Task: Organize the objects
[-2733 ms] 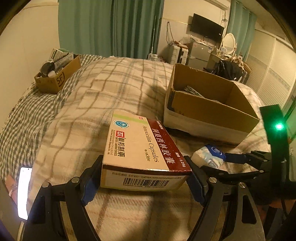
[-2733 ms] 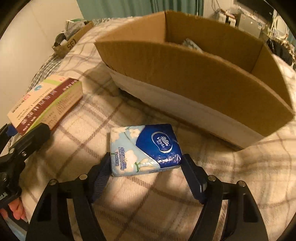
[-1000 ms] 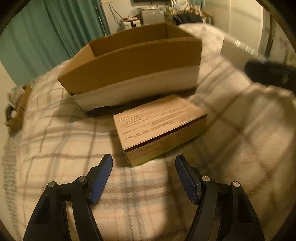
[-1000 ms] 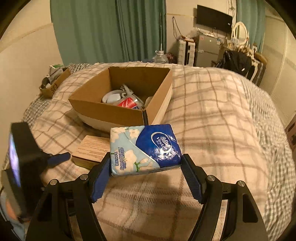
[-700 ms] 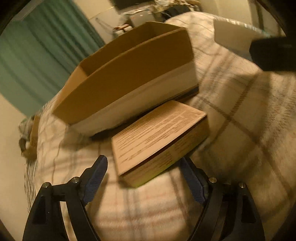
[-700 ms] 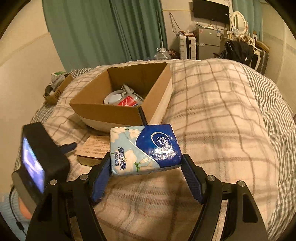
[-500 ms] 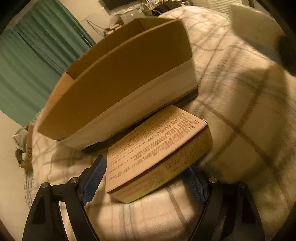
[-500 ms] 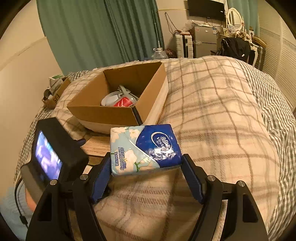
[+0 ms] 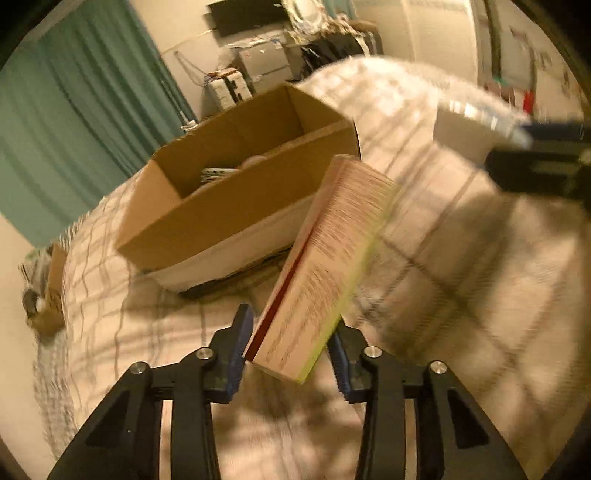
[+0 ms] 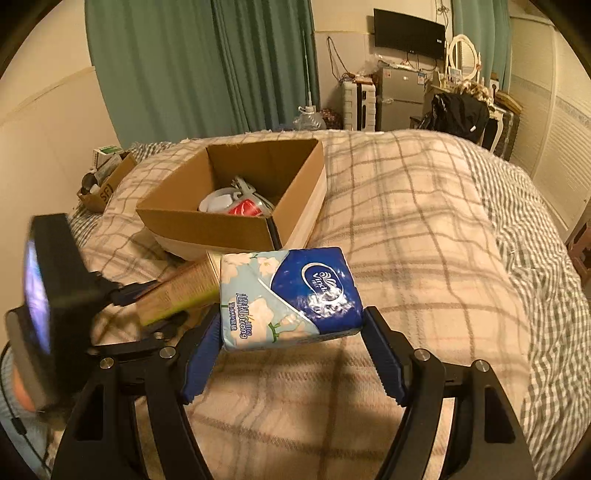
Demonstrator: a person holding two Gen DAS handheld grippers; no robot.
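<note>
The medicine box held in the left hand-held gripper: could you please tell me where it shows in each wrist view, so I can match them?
Left wrist view: the medicine box fills the centre, tilted, clamped between the left hand-held gripper fingers.
Right wrist view: it shows at left of centre, partly hidden behind the tissue pack.
Shared landmark: the open cardboard box just beyond it on the bed.

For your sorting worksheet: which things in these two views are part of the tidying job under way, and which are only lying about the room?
In the job:
- medicine box, clamped in the left tool
- tissue pack, clamped in the right tool
- large cardboard box, already holding items

Lying about:
- small carton of odds and ends by the wall
- television
- dark bag
</note>
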